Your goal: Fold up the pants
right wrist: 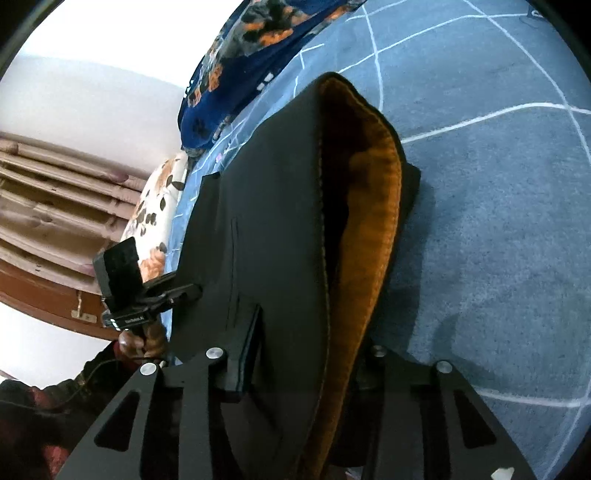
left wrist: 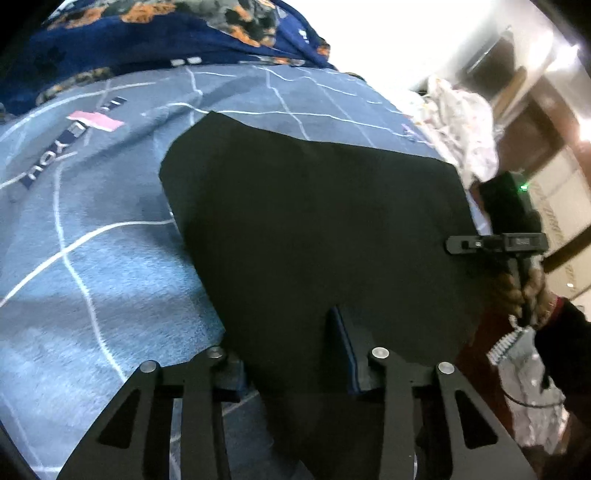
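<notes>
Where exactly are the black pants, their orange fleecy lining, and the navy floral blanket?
Black pants [left wrist: 314,229]: left wrist view, middle of the flat dark cloth.
Orange fleecy lining [right wrist: 373,206]: right wrist view, inside the open waistband.
Navy floral blanket [left wrist: 147,33]: left wrist view, its bunched folds.

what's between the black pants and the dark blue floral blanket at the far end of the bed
Only bare grey-blue bedsheet with white lines separates the black pants from the floral blanket. The left wrist view shows this stretch best; nothing else lies on it.

Left tool's [left wrist: 295,354] left finger under pants [left wrist: 314,229]
</notes>
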